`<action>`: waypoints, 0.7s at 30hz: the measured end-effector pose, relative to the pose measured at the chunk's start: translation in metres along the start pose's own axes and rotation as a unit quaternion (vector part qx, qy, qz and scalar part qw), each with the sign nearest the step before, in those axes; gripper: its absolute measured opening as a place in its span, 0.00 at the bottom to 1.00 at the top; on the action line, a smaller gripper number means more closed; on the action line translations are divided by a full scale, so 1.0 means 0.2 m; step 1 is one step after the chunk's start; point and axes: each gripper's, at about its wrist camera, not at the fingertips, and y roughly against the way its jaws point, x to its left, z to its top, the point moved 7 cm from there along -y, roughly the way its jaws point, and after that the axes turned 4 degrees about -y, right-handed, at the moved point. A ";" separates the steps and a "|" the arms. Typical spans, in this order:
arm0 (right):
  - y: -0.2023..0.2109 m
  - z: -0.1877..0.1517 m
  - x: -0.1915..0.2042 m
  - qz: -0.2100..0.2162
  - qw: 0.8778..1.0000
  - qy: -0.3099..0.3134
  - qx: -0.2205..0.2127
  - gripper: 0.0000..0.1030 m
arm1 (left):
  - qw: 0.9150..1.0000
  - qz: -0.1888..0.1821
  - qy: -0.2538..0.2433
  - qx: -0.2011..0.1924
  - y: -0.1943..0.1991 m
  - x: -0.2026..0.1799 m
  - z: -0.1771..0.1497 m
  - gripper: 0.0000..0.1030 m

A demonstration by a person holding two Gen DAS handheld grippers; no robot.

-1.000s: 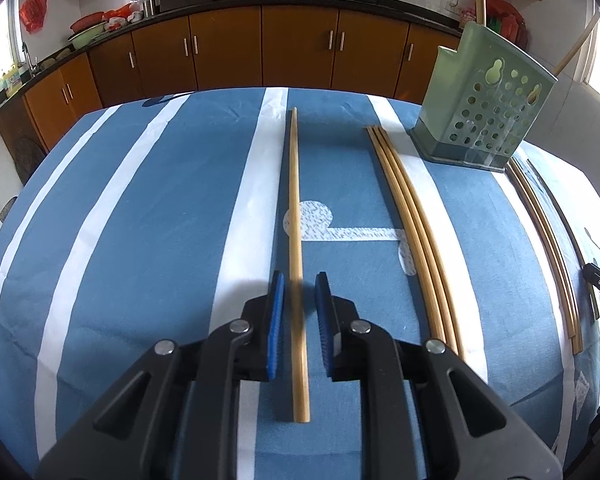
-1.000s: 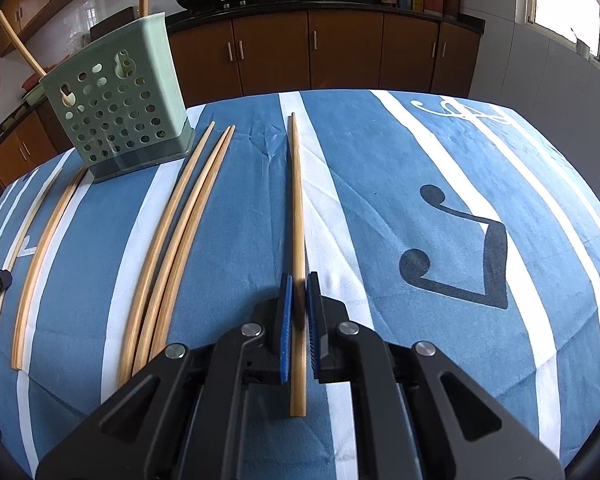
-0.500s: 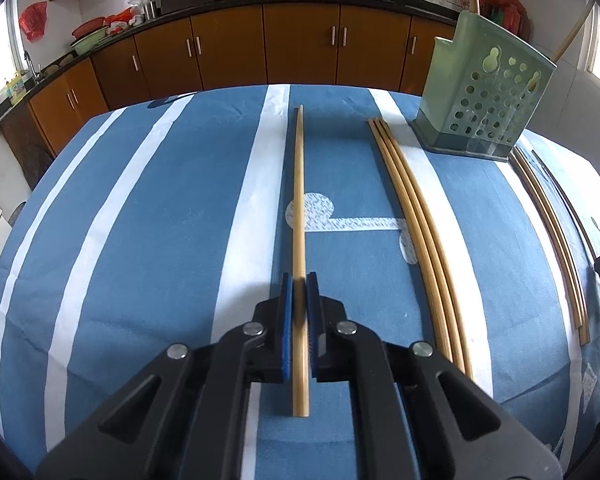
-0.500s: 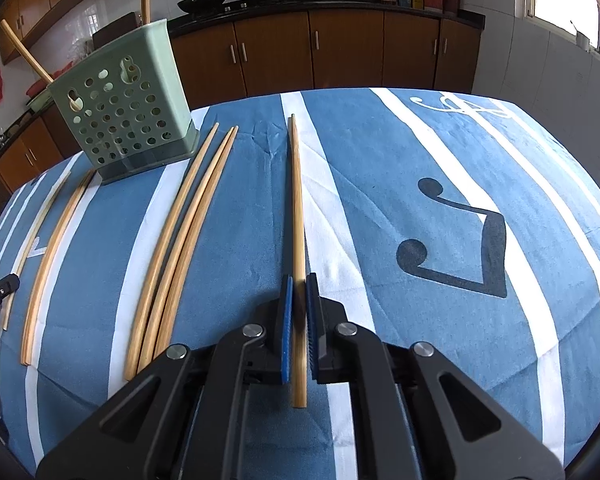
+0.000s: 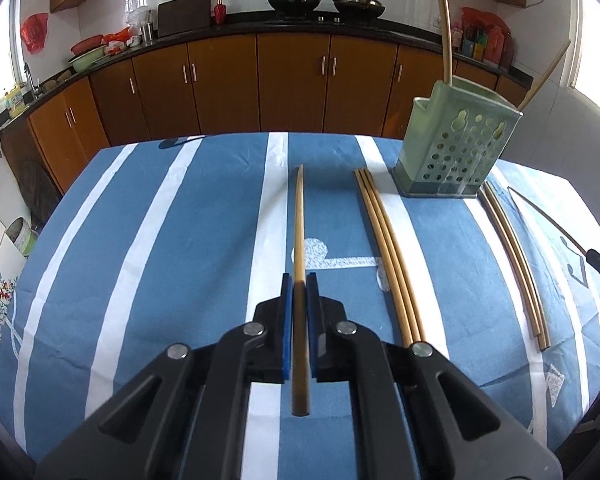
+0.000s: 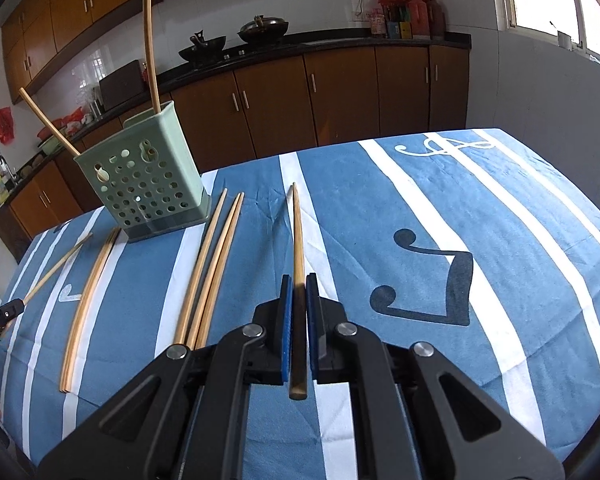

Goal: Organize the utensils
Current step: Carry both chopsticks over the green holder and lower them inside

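Over a tabletop (image 5: 148,240) draped in a blue cloth with white stripes, the left wrist view shows the left gripper (image 5: 299,280) with its blue-padded jaws clamped on a single bamboo chopstick (image 5: 299,216) that points straight ahead, lifted clear of the cloth. Just to its right, three chopsticks (image 5: 384,240) lie side by side on the cloth. Beyond them stands a green perforated utensil holder (image 5: 456,148) with two chopsticks leaning out of it, and another chopstick pair (image 5: 512,248) lies further right. From the right wrist view, the right gripper (image 6: 299,282) has its jaws clamped on a second chopstick (image 6: 298,232), also raised and pointing forward. To its left lie the three chopsticks (image 6: 214,256), then the utensil holder (image 6: 144,184), then the chopstick pair (image 6: 88,296).
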 end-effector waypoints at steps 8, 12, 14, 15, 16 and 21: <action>0.10 0.11 0.01 0.011 0.999 -0.006 -0.039 0.07 | 0.998 -0.006 0.008 -0.060 0.19 0.02 0.16 0.07; 0.15 0.18 0.03 0.015 0.998 -0.005 -0.060 0.07 | 0.997 -0.006 0.009 -0.082 0.25 0.01 0.22 0.07; 0.18 0.21 0.04 0.019 0.997 -0.005 -0.073 0.07 | 0.996 -0.008 0.010 -0.092 0.28 0.01 0.25 0.07; 0.19 0.23 0.04 0.021 0.997 -0.005 -0.079 0.07 | 0.995 -0.009 0.011 -0.100 0.30 0.01 0.27 0.07; 0.21 0.25 0.05 0.023 0.996 -0.005 -0.086 0.07 | 0.994 -0.009 0.011 -0.104 0.31 0.01 0.28 0.07; 0.27 0.31 0.08 0.030 0.994 0.001 -0.107 0.07 | 0.992 -0.008 0.010 -0.122 0.37 0.01 0.33 0.07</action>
